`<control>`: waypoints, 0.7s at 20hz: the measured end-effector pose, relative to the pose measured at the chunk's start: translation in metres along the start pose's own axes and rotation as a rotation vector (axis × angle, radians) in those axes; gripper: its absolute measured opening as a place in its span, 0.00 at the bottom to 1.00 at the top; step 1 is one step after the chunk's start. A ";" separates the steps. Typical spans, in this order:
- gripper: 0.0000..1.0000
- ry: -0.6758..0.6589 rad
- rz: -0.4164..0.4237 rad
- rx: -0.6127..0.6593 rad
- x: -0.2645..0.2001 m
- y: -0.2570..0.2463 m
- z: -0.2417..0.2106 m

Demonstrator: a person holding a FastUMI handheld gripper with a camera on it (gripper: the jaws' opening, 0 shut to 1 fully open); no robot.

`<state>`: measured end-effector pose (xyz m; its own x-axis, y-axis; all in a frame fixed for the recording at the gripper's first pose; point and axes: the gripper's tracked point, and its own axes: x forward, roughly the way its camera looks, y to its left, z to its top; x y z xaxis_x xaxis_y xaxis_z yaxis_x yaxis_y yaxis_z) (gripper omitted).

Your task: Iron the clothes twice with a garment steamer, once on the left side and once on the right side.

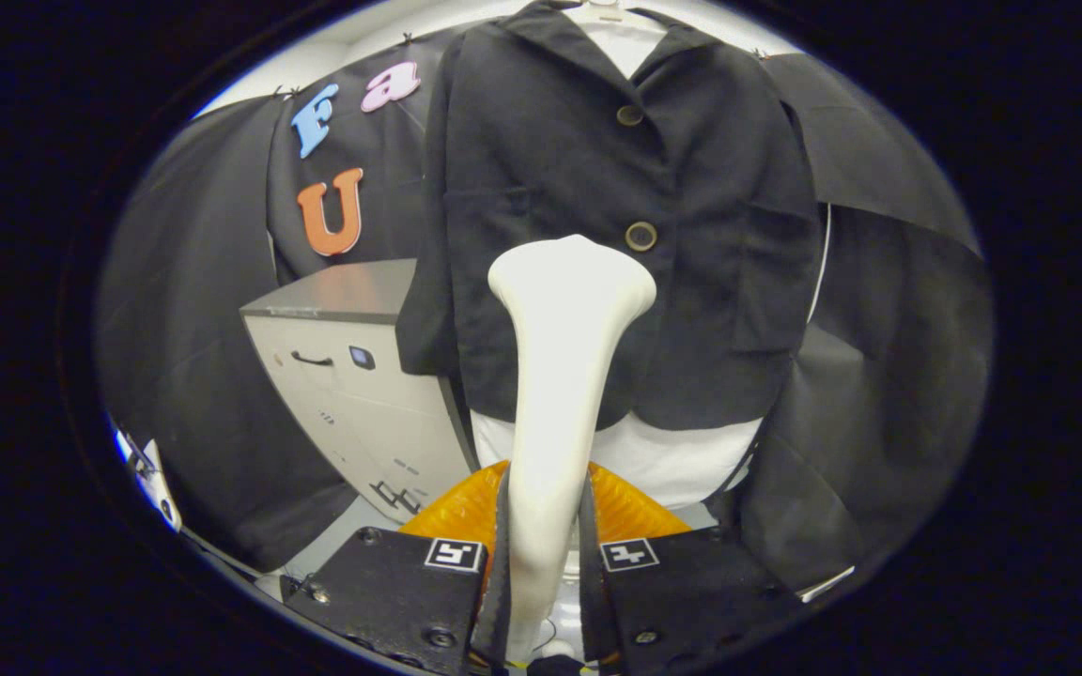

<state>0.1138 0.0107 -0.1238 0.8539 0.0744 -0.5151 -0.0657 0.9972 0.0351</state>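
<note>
The gripper (546, 563) has both fingers clamped on the white garment steamer (564, 376); its head points at the black jacket (597, 235) hanging just beyond, near the lower button (641, 236); a stroke seems due, needing contact on one side.

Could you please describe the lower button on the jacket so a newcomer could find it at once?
Find the black jacket hanging before the black cloth wall. The round brown lower button sits beside the white steamer head, clamped in the gripper; the upper button lies near the collar.

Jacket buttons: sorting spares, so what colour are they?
Brown, on the black jacket; buttons show best in the gripper view.
</note>
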 end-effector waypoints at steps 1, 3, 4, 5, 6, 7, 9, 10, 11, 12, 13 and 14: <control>0.32 -0.024 -0.011 -0.002 -0.010 -0.006 0.008; 0.32 -0.074 -0.033 -0.009 -0.026 -0.014 0.025; 0.32 -0.098 -0.044 -0.014 -0.034 -0.018 0.034; 0.32 -0.121 -0.055 -0.017 -0.042 -0.023 0.042; 0.32 -0.144 -0.065 -0.020 -0.050 -0.028 0.052; 0.32 -0.169 -0.073 -0.025 -0.058 -0.032 0.062; 0.32 -0.215 -0.091 -0.045 -0.069 -0.043 0.081; 0.33 -0.238 -0.101 -0.059 -0.073 -0.049 0.092; 0.33 -0.256 -0.117 -0.075 -0.075 -0.055 0.102; 0.33 -0.277 -0.131 -0.082 -0.077 -0.063 0.112; 0.33 -0.294 -0.141 -0.089 -0.081 -0.069 0.123; 0.33 -0.313 -0.151 -0.091 -0.084 -0.075 0.134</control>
<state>0.1161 -0.0701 0.0315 0.9734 -0.0620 -0.2205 0.0394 0.9937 -0.1053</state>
